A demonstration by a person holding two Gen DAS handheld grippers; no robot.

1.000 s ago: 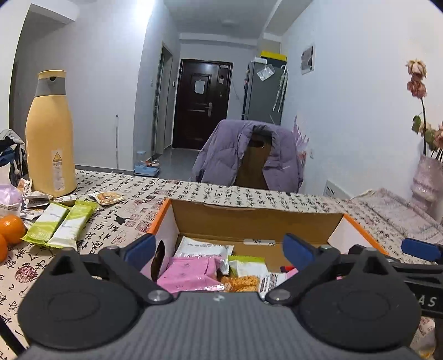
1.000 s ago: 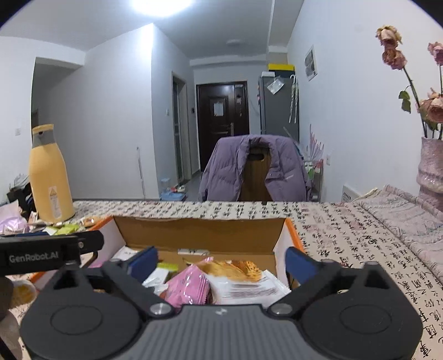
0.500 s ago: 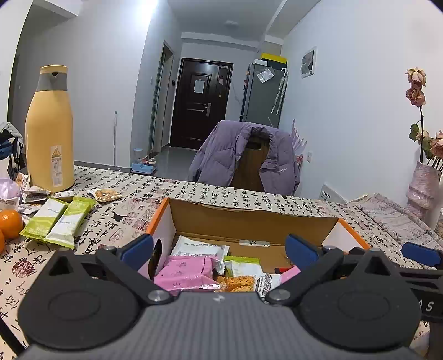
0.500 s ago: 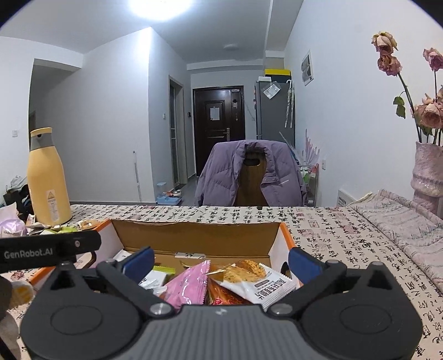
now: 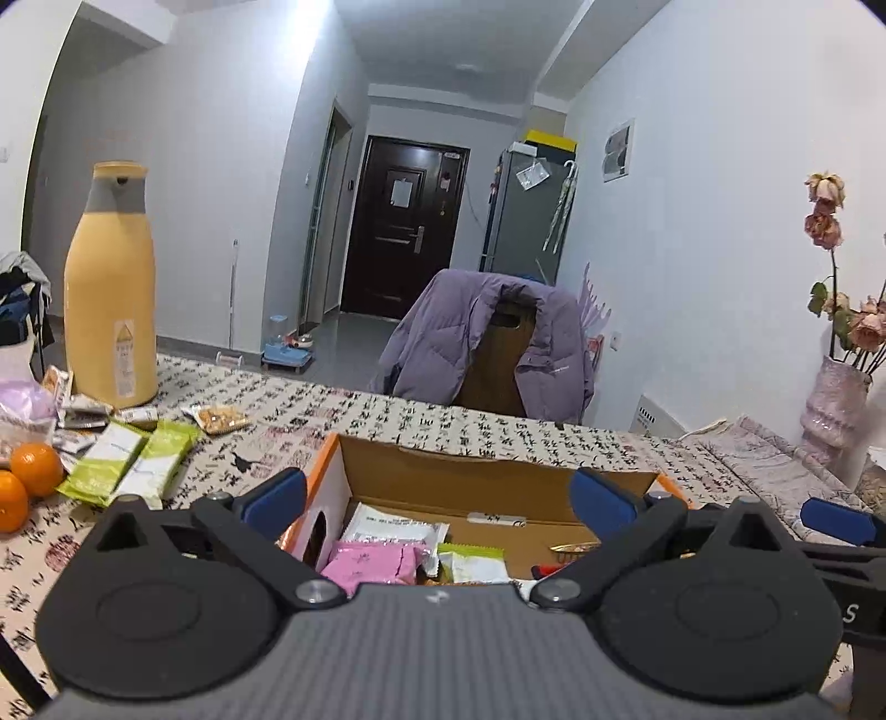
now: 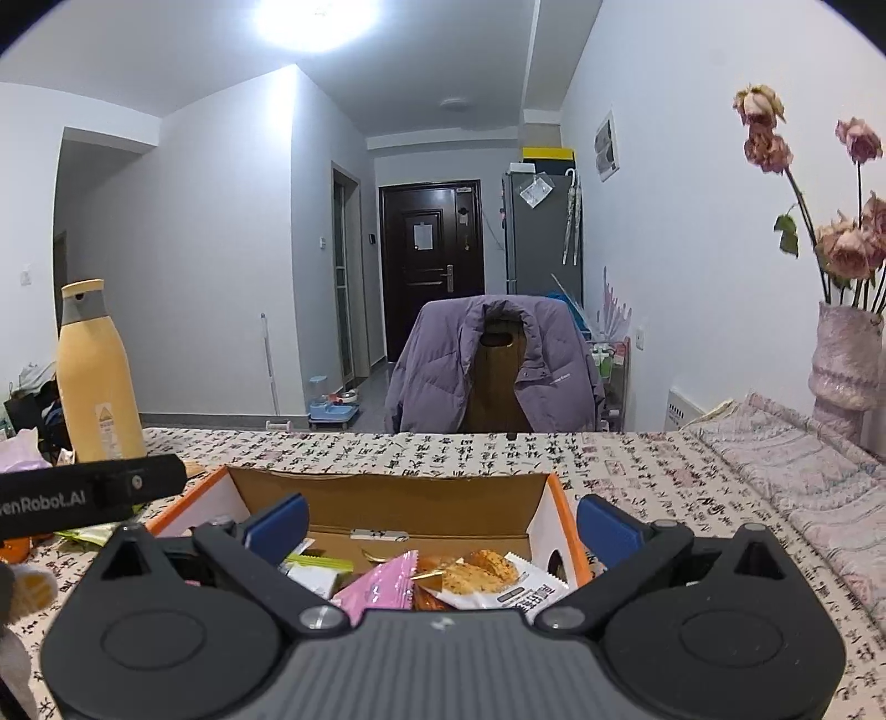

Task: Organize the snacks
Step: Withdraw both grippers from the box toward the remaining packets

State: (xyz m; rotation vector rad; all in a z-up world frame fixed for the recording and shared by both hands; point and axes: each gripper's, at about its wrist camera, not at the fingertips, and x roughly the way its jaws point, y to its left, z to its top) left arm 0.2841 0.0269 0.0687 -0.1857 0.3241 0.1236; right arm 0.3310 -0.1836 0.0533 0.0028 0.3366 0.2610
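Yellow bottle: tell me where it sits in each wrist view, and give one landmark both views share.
Left wrist: yellow bottle stands far left on the table, behind the loose snack packets.
Right wrist: yellow bottle stands at the left edge, smaller, beyond the cardboard box.
Shared landmark: the purple jacket on the chair.

Straight ahead beyond the fingers, a chair [image 6: 501, 376] draped with a purple jacket [image 6: 443, 376] stands before a white-walled hallway ending in a dark door [image 6: 429, 260], under a bright ceiling light [image 6: 315, 22].
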